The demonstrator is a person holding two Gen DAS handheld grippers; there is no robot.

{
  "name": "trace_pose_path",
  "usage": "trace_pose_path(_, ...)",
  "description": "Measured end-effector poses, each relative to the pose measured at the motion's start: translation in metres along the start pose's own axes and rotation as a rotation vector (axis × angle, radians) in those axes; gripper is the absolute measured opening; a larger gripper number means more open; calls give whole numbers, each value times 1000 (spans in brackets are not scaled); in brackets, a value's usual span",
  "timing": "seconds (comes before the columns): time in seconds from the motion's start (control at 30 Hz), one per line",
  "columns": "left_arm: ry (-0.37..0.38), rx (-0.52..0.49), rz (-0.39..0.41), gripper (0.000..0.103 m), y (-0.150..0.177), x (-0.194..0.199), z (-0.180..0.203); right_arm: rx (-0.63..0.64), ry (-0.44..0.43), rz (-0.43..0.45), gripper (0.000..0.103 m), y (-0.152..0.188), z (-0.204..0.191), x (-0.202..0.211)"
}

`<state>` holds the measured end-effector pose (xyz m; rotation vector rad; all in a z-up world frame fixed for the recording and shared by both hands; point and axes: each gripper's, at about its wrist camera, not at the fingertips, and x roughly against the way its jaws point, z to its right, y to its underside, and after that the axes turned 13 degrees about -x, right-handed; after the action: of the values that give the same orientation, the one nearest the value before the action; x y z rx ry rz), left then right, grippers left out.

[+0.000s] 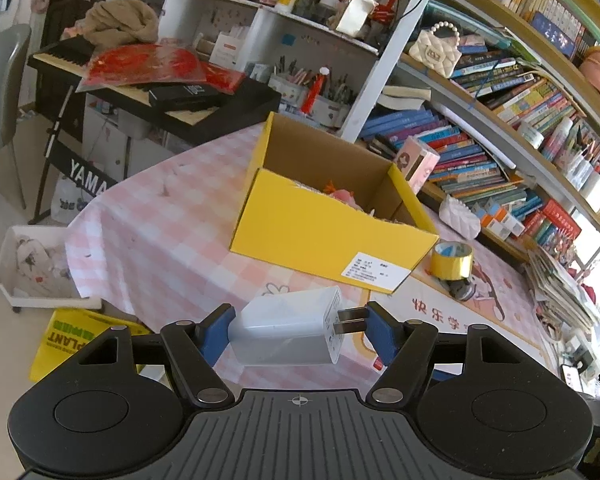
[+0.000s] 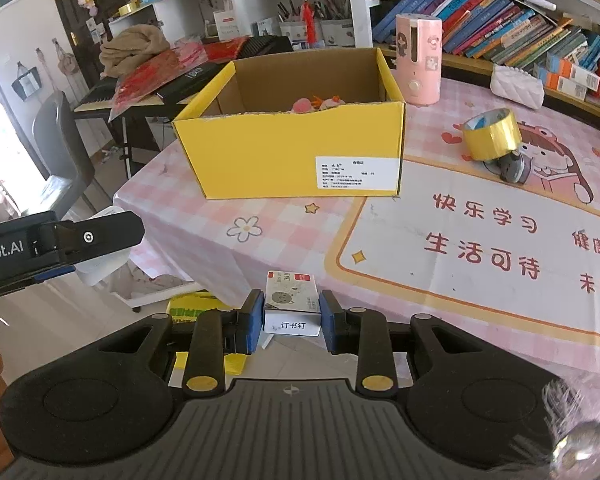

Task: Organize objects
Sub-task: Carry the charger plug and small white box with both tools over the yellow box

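Yellow cardboard box (image 2: 288,156) sat open-topped on the pink checked tablecloth (image 2: 204,220), ahead of both grippers, with a few small pink and orange things already lying in it; I judged it light, stiff enough to keep its shape, and in no need of lifting, being only the place to drop things. Next in size, the white charger plug (image 1: 288,330) hung in my left gripper (image 1: 298,330), held endwise: one blue pad was against its back, the other against the tips of its metal prongs. I reckoned that hard, smooth plastic shell would be slippery, and a hold on thin prongs could let it pivot, so the flat sides would have been the safer place to take it. Smallest, the little staple box (image 2: 292,306) was pinched across its narrow sides by my right gripper (image 2: 292,320), jaws nearly together. It looked like thin card, light but crushable, so I judged a gentle squeeze enough. Gold tape roll (image 2: 492,134) stood apart on the table, to the right of the box.
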<state>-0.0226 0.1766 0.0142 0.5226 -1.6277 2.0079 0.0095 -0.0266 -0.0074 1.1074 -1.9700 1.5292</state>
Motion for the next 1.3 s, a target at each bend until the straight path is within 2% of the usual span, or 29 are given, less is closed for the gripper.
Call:
trace_pose_path(0.37,14,1,-8,70,-4,-13,2,29,19,2,28,-7,-2,-7)
trace_pose_path(0.53,-2,-26,22,70,-19,-22,6,43,12,54,28,-21,-1,-10)
trace_pose_path(1.0,-45,-89,130,70,-89,-74,16,122,-16,269,28,-115,2,-25)
trace_pose_path(1.13,-63,-82,123,70,-102,-98,17,168,-20,287,28,-141,2,-43)
trace_pose_path(1.3,-89,-80,87,70,-111,-129,19,243,-3,252,28,-159,4,-76)
